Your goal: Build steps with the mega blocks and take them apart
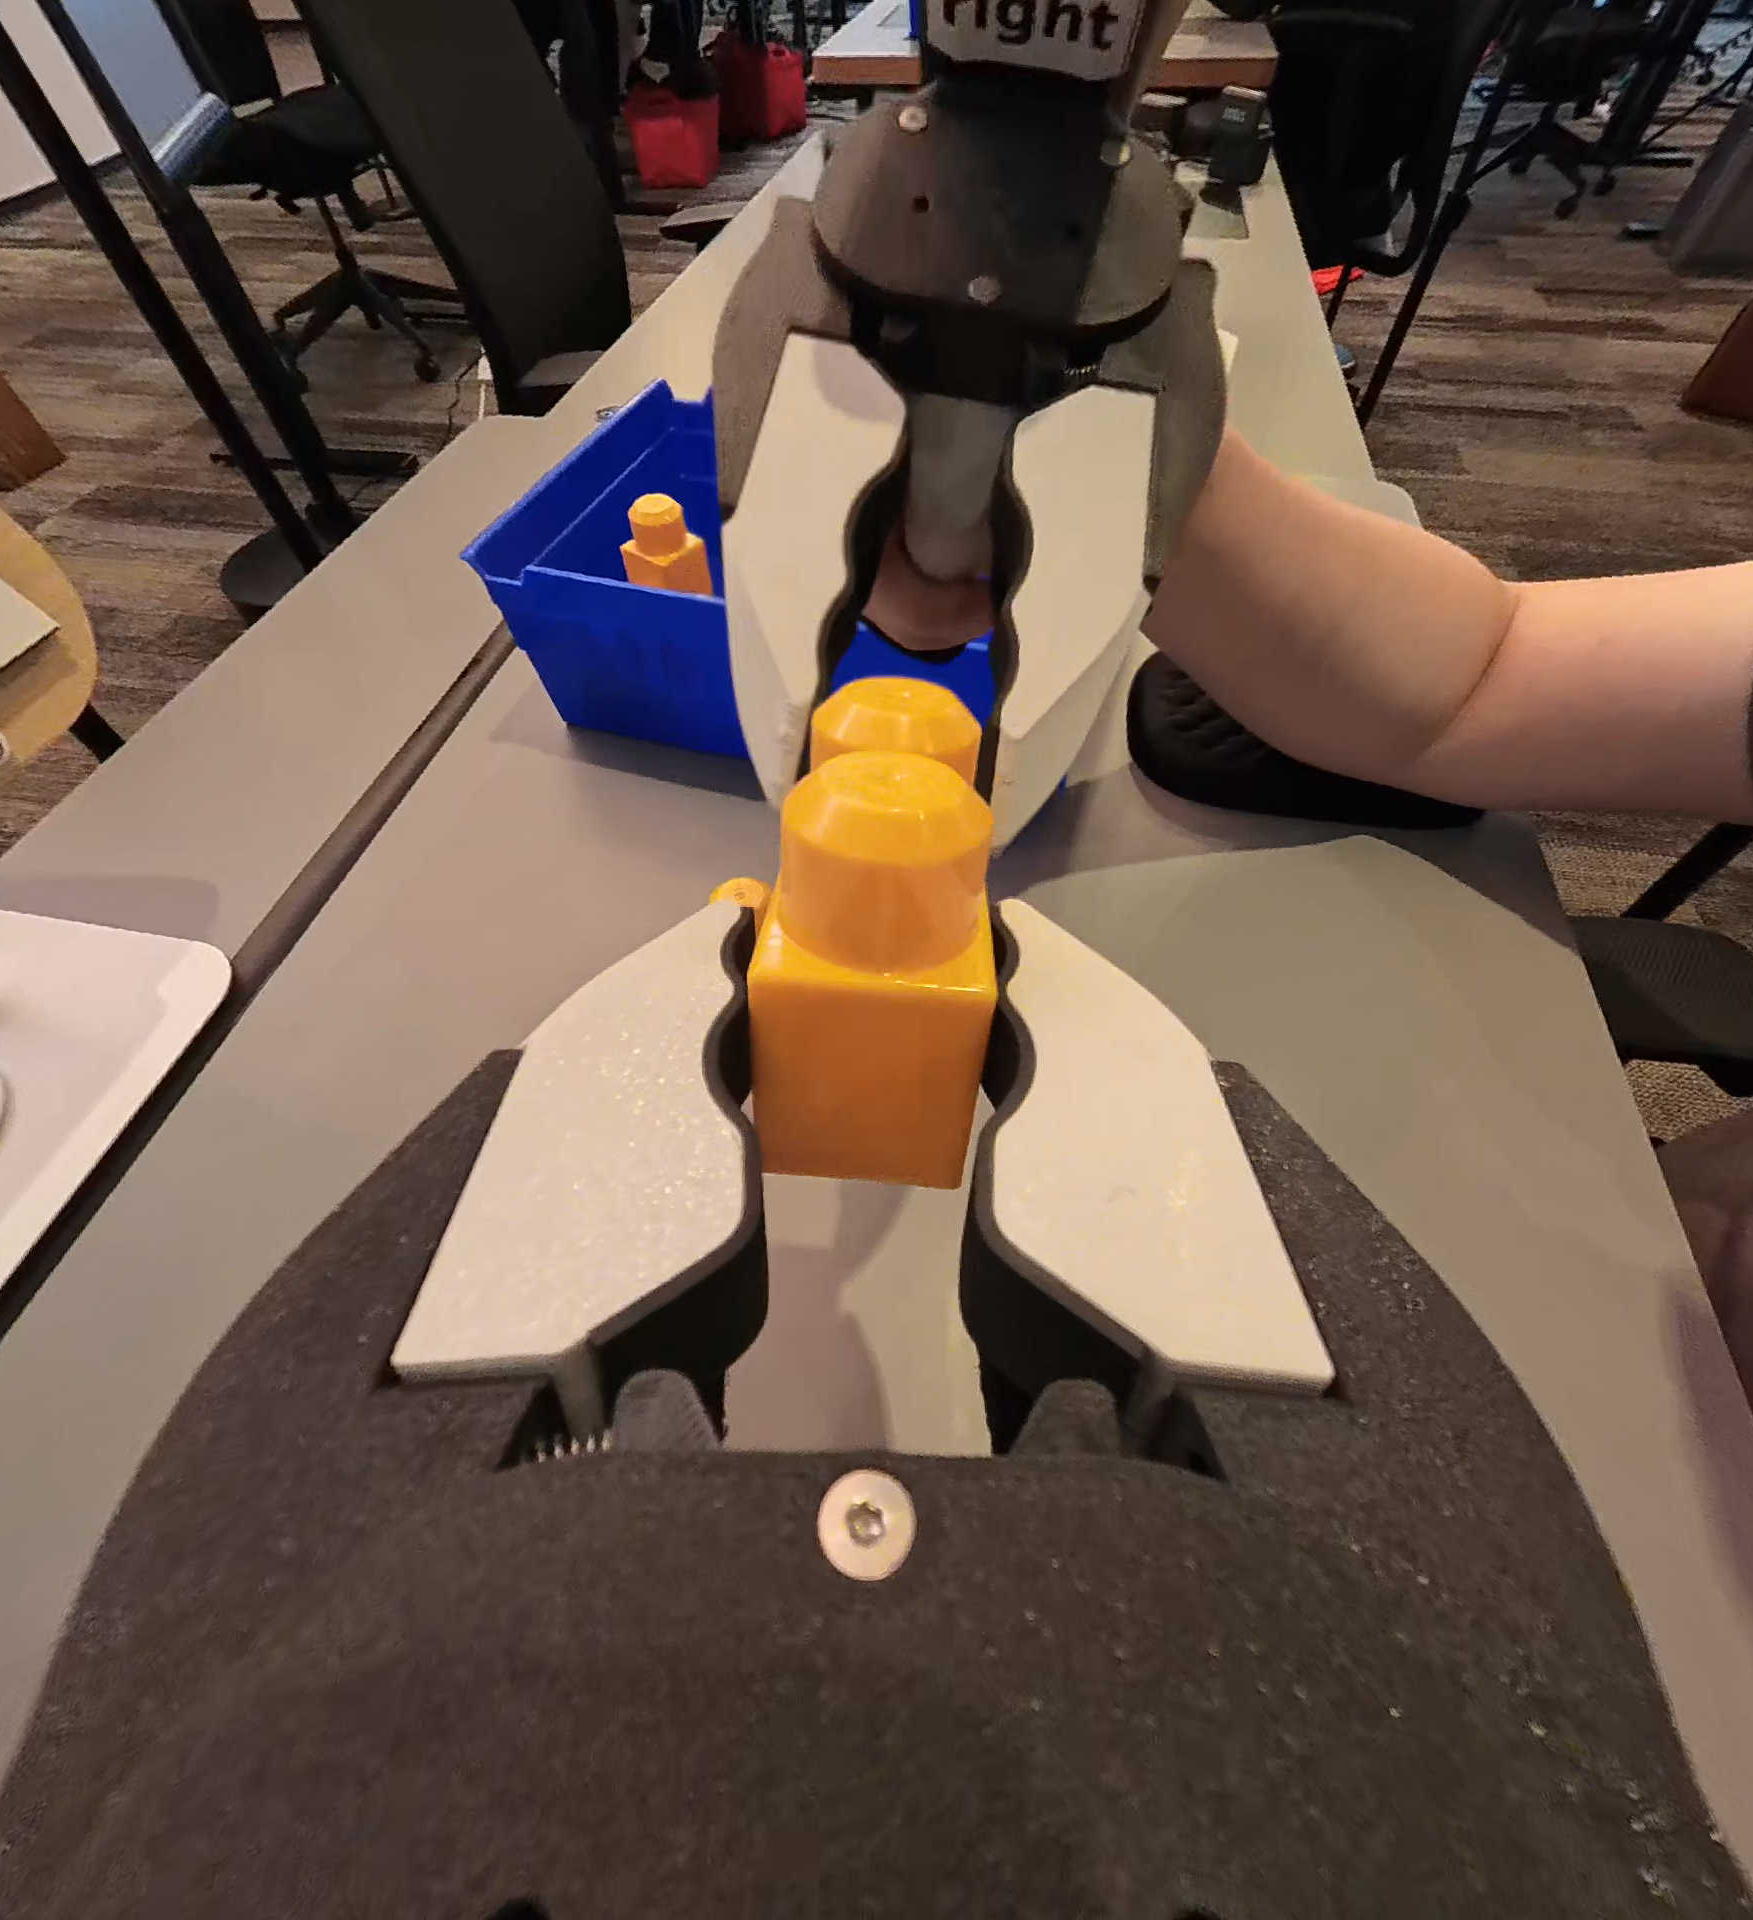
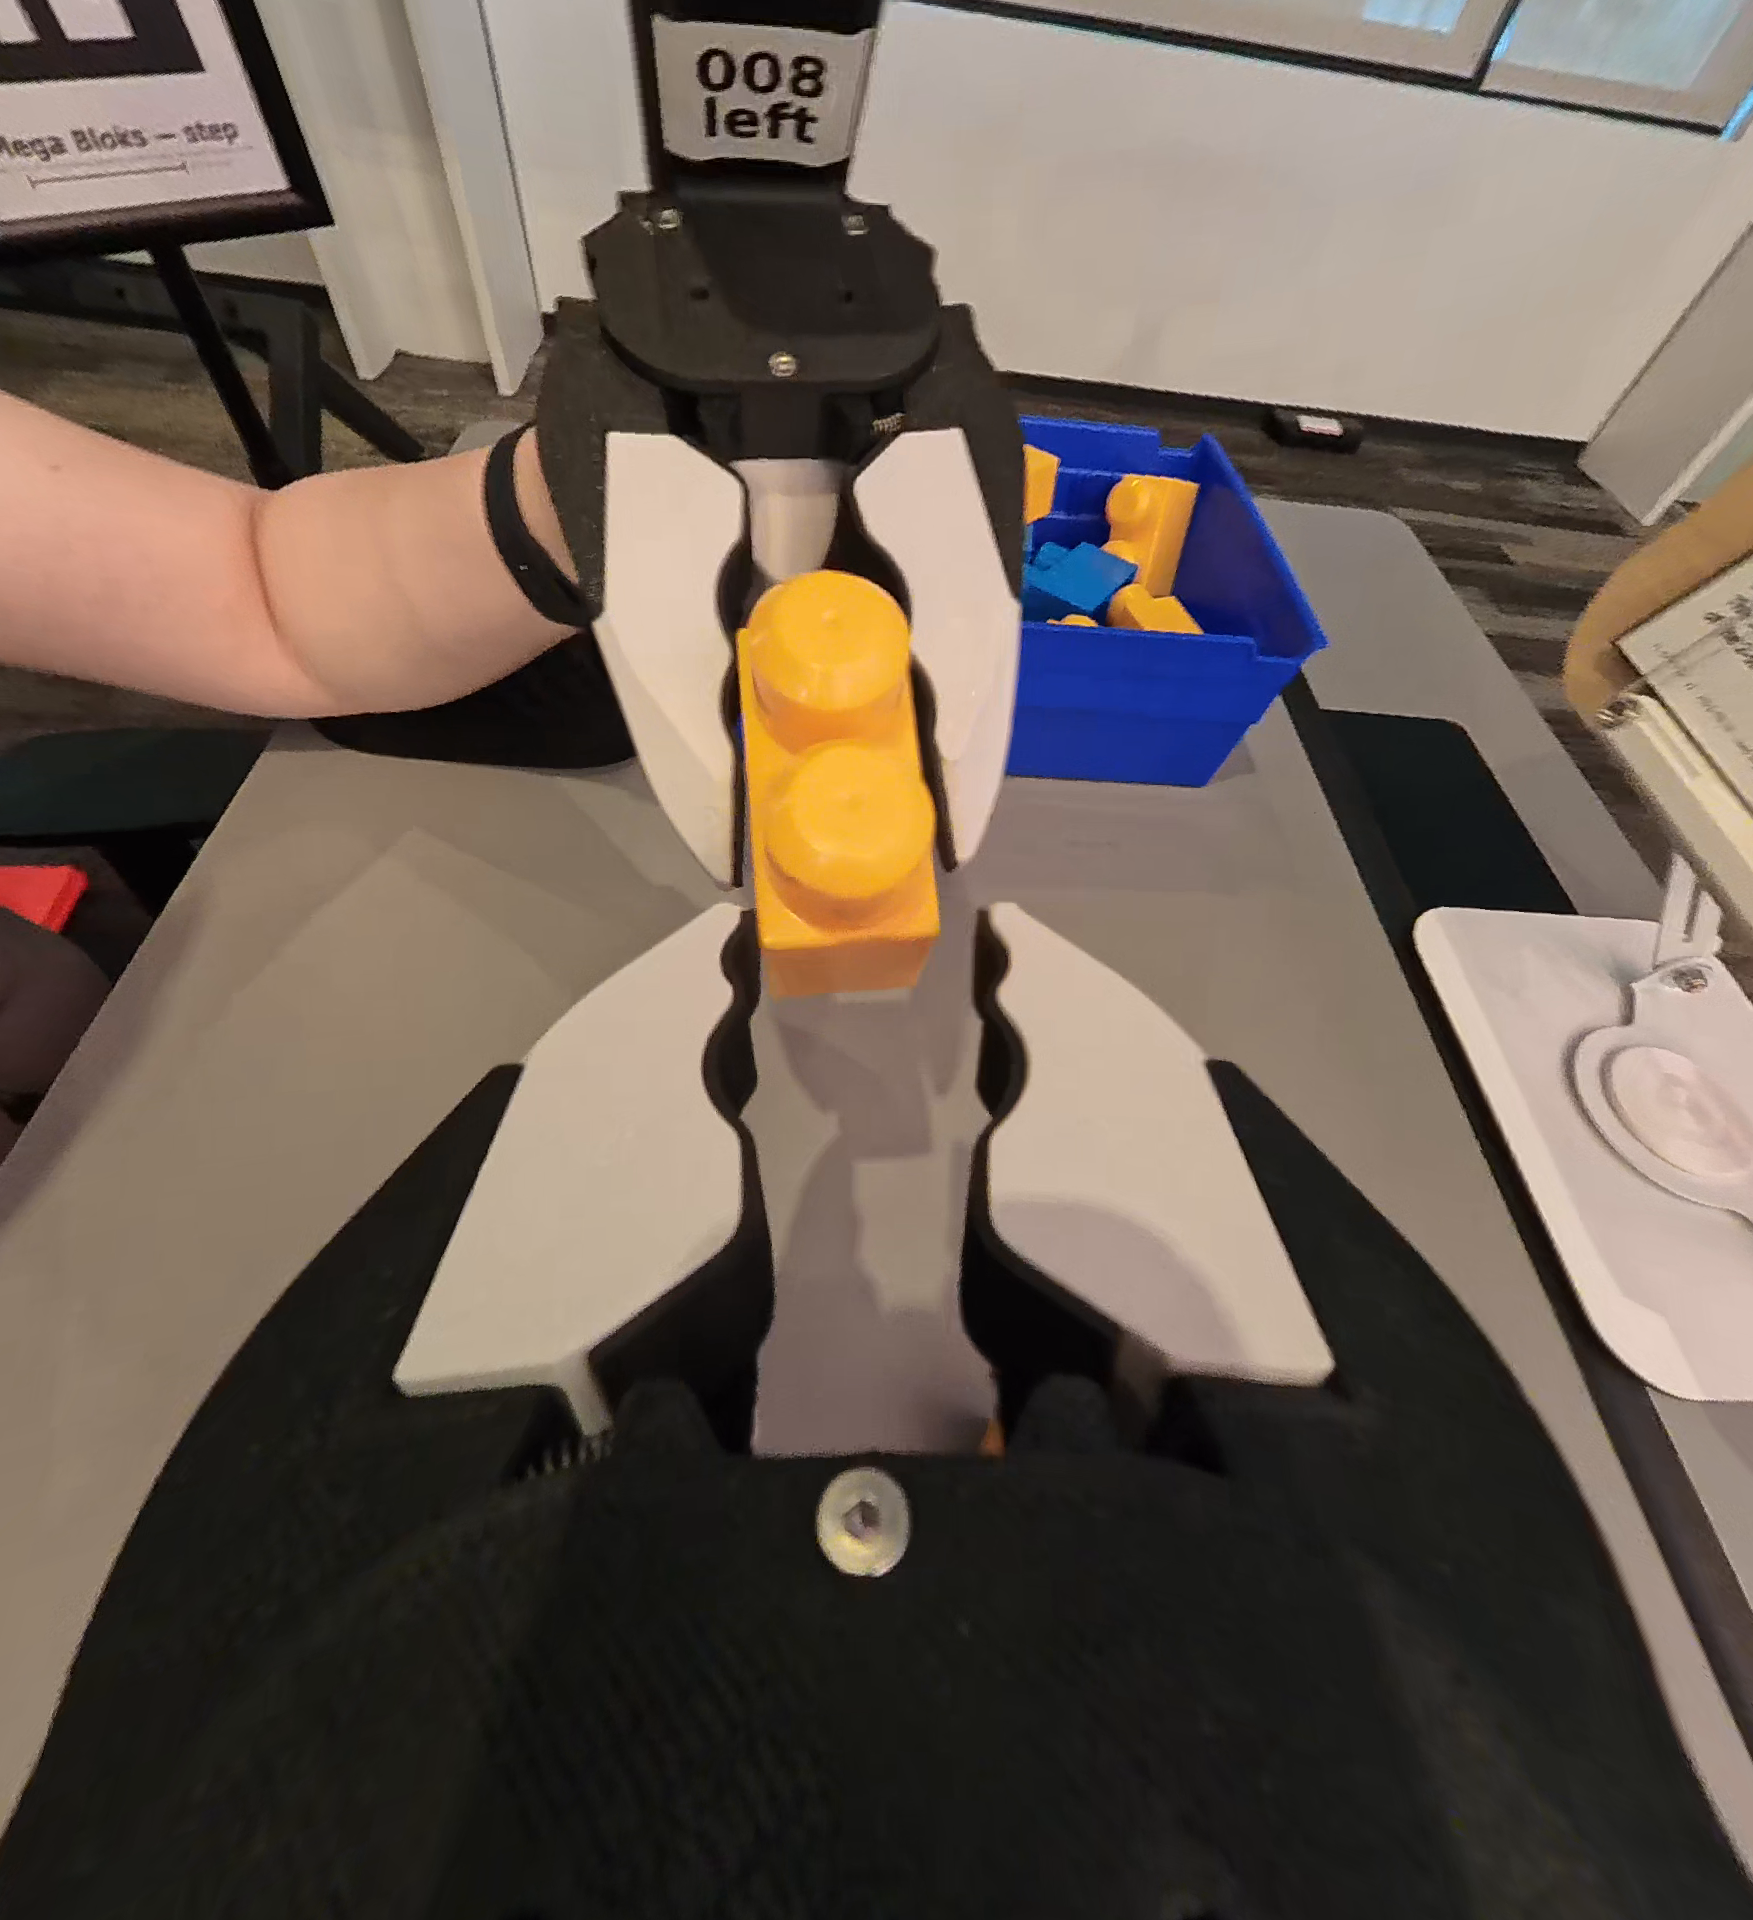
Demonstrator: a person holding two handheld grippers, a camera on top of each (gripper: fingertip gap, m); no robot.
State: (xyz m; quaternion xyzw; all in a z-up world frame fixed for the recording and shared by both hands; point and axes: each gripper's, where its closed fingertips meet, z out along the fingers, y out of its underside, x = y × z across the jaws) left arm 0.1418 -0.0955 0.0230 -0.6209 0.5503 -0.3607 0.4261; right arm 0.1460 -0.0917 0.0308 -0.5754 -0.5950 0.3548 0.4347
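The gray counter (image 2: 332, 987) holds a blue bin (image 2: 1163, 696) with more blocks inside. Above the counter, the left tool (image 1: 872, 925) pinches one end of the orange two-bump block (image 1: 867, 1060). The right tool (image 2: 856, 925) is spread wide around the block's other end, not squeezing.

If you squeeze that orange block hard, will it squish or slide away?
Probably not squish: the orange block looks like hard, glossy plastic with crisp edges. It might slip a little, being shiny, though the left gripper hugs its flat sides. It likely won't roll, since its body is boxy.
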